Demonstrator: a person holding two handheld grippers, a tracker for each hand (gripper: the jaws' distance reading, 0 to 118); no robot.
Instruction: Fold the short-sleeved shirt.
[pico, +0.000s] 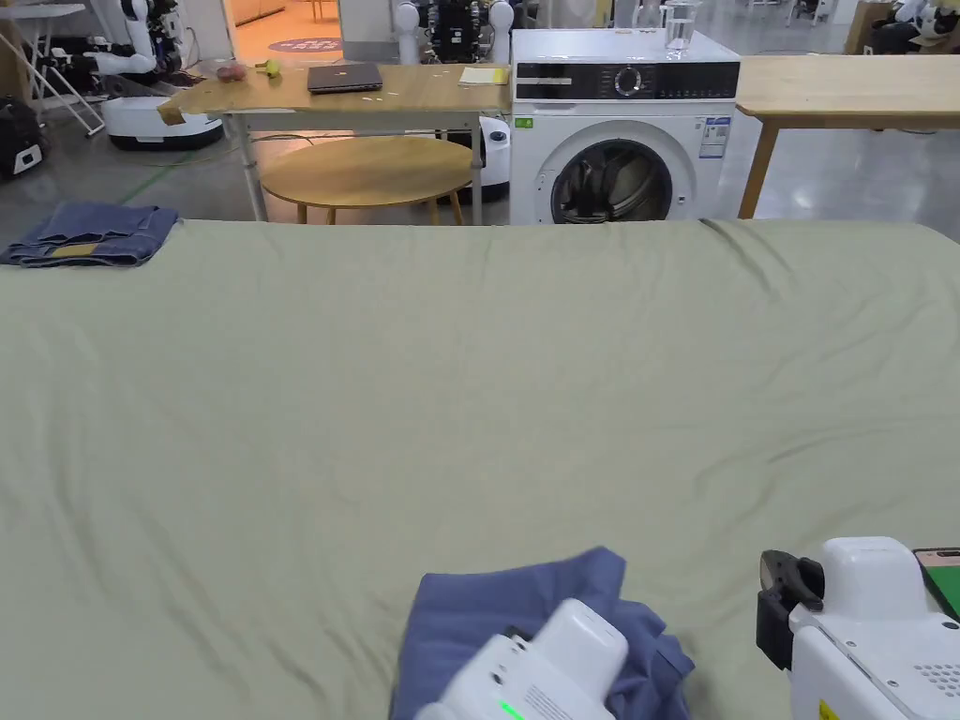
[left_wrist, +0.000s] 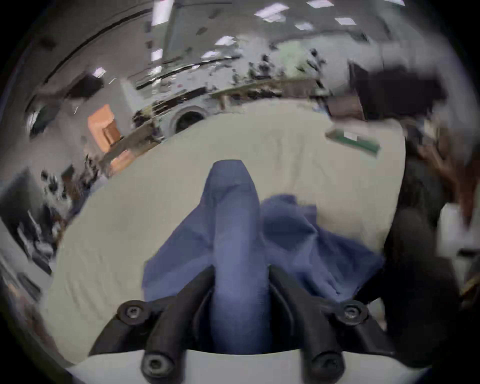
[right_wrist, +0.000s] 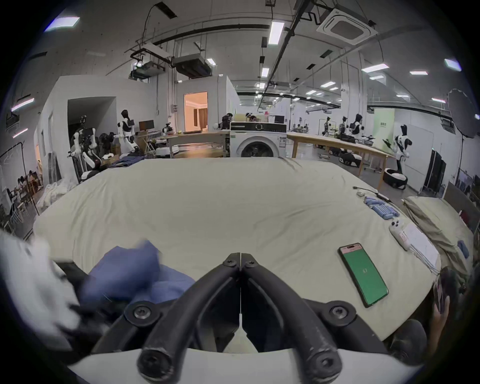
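In the left gripper view, the left gripper (left_wrist: 240, 270) has its two black jaws closed against a thick roll of the blue short-sleeved shirt (left_wrist: 233, 233), one jaw pressing on each side of the bunched cloth. The rest of the shirt lies crumpled just beyond and to the side of the jaws, resting on the pale green sheet (left_wrist: 259, 156); this view is blurred. In the right gripper view, the right gripper (right_wrist: 240, 259) has its jaws drawn fully together, tips touching, with nothing between them. It hangs just above the sheet near the front edge, beside the shirt heap. A phone (right_wrist: 363, 275) with a green screen lies on the sheet on the far side of the right gripper from the shirt, apart from both. In the head view the shirt sits at the near edge of the bed (pico: 469, 375), partly under the left gripper's white housing. Folded denim (pico: 89, 234) rests at the far left corner. Past the bed stands a washing machine (pico: 623, 131) between wooden tables.
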